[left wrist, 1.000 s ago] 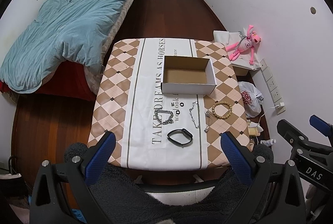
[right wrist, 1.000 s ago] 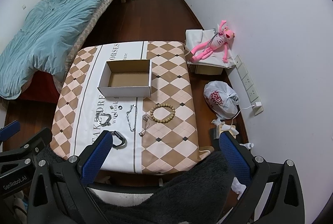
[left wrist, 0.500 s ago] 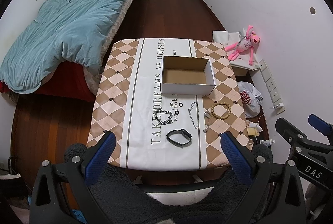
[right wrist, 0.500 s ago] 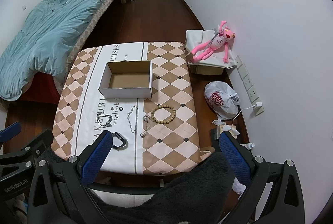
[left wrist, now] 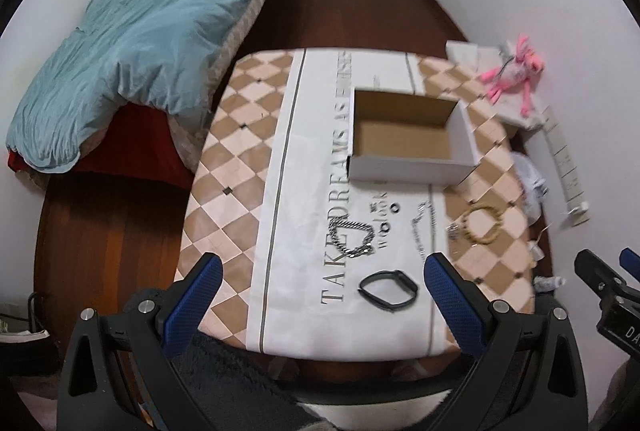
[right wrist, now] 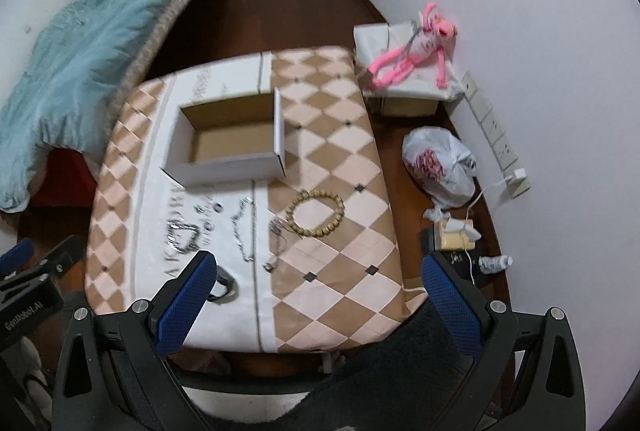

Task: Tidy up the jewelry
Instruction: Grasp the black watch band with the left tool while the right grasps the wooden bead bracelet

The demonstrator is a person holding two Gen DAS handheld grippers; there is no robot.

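Note:
An open white cardboard box point(left wrist: 408, 135) point(right wrist: 228, 139) stands on the checkered table point(left wrist: 240, 135) point(right wrist: 340, 151). In front of it lie a black wristband point(left wrist: 389, 287) point(right wrist: 224, 281), a thick silver chain point(left wrist: 353, 238) point(right wrist: 182, 238), a thin silver chain point(left wrist: 420, 227) point(right wrist: 245, 227), a small silver pendant piece point(right wrist: 276, 243) and a wooden bead bracelet point(left wrist: 485, 223) point(right wrist: 316, 213). My left gripper point(left wrist: 320, 279) is open and empty above the near table edge, over the wristband. My right gripper point(right wrist: 316, 279) is open and empty, above the near right part of the table.
A bed with a blue duvet point(left wrist: 136, 43) stands left of the table. A pink plush toy point(right wrist: 416, 47) lies on a box by the right wall, with a plastic bag point(right wrist: 440, 163) and a power strip point(right wrist: 496, 135) on the floor. A dark fuzzy seat point(left wrist: 240, 387) lies below me.
Both grippers have moved closer to the table, so the box and jewelry look larger. The current frames are blurred by motion. Nothing on the table has moved.

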